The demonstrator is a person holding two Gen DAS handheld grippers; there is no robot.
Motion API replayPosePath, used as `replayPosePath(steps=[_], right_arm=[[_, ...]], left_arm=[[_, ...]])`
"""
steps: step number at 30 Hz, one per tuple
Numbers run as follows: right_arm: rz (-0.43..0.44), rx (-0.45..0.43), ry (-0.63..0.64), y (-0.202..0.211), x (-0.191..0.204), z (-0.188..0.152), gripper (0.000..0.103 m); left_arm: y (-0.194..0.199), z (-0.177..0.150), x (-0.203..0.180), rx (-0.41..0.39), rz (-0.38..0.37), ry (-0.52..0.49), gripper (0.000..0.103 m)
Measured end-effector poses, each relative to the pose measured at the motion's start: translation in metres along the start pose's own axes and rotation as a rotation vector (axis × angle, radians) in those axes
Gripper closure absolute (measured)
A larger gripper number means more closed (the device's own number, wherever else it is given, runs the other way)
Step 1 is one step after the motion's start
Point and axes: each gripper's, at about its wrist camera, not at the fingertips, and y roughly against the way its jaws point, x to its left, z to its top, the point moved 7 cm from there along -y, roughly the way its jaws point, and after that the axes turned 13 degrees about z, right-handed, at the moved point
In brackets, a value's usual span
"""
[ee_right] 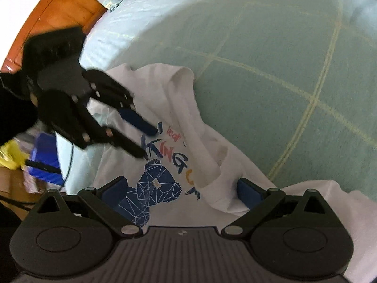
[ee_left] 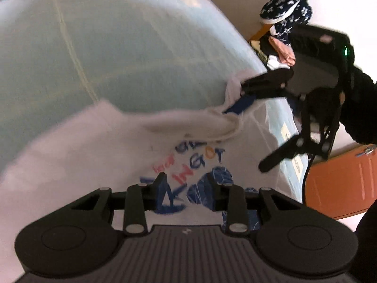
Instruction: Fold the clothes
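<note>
Where white shirt [ee_right: 150, 94] lies, pale green checked bedsheet [ee_right: 271, 47].

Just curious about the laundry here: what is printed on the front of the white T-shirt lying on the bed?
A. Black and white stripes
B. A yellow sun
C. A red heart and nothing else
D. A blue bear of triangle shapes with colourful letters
D: the white T-shirt shows a blue bear drawn in triangles beside blue, red and orange letters.
</note>
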Motion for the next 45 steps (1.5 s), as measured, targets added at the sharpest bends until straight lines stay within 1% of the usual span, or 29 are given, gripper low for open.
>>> replayPosePath(steps=[3,5,6,8,10,13,15,18,22,25,30,34,35,37,39,41,42,44,45], right_arm=[[0.02,-0.002,0.014,0.007,0.013,-0.006,0.002],[0.025,0.018,0.006,0.007,0.012,-0.013,0.001],[0.019,0.03,0.001,0.006,0.011,-0.019,0.001],[0.015,0.056,0.01,0.0,0.014,-0.027,0.001],[0.002,0.063,0.024,-0.004,0.016,-0.035,0.001],[-0.016,0.061,0.042,-0.007,0.017,-0.045,0.0],[-0.024,0.048,0.054,-0.006,0.017,-0.05,0.0],[-0.037,0.026,0.078,-0.004,0.019,-0.055,0.0],[-0.06,-0.002,0.1,0.001,0.018,-0.057,0.0],[-0.078,-0.024,0.115,0.002,0.02,-0.06,0.0],[-0.115,-0.033,0.145,-0.001,0.023,-0.061,0.0],[-0.156,-0.004,0.191,-0.002,0.031,-0.061,0.0],[-0.175,0.013,0.216,-0.001,0.035,-0.06,0.002],[-0.206,0.02,0.275,0.009,0.042,-0.051,0.005],[-0.236,0.014,0.337,0.024,0.049,-0.039,0.008],[-0.266,0.011,0.403,0.037,0.054,-0.026,0.014],[-0.289,0.03,0.445,0.041,0.053,-0.018,0.016],[-0.337,0.097,0.521,0.041,0.046,-0.006,0.029],[-0.343,0.146,0.553,0.038,0.04,-0.003,0.032]], left_arm=[[0.012,0.024,0.017,-0.065,0.057,-0.018,0.07],[0.017,0.041,0.032,-0.101,0.094,-0.004,0.07],[0.014,0.05,0.039,-0.112,0.098,-0.001,0.068],[0.006,0.058,0.052,-0.092,0.09,-0.007,0.068],[-0.005,0.062,0.062,-0.063,0.081,-0.023,0.068],[-0.018,0.053,0.062,0.006,0.062,-0.096,0.068],[-0.015,0.046,0.059,0.031,0.034,-0.138,0.068],[-0.011,0.034,0.059,0.081,-0.02,-0.147,0.068],[-0.001,0.022,0.054,0.134,-0.066,-0.179,0.068],[0.011,0.012,0.042,0.145,-0.054,-0.235,0.068],[0.036,-0.004,0.023,0.106,0.025,-0.379,0.068],[0.034,-0.02,0.005,0.104,0.107,-0.559,0.069],[0.033,-0.025,0.001,0.108,0.124,-0.601,0.069],[0.031,-0.031,-0.003,0.109,0.14,-0.634,0.069],[0.032,-0.035,-0.004,0.1,0.139,-0.629,0.069],[0.034,-0.038,-0.005,0.089,0.144,-0.622,0.069],[0.033,-0.04,-0.005,0.087,0.148,-0.622,0.069],[0.032,-0.044,-0.005,0.084,0.154,-0.629,0.069],[0.032,-0.046,-0.006,0.085,0.155,-0.638,0.069]])
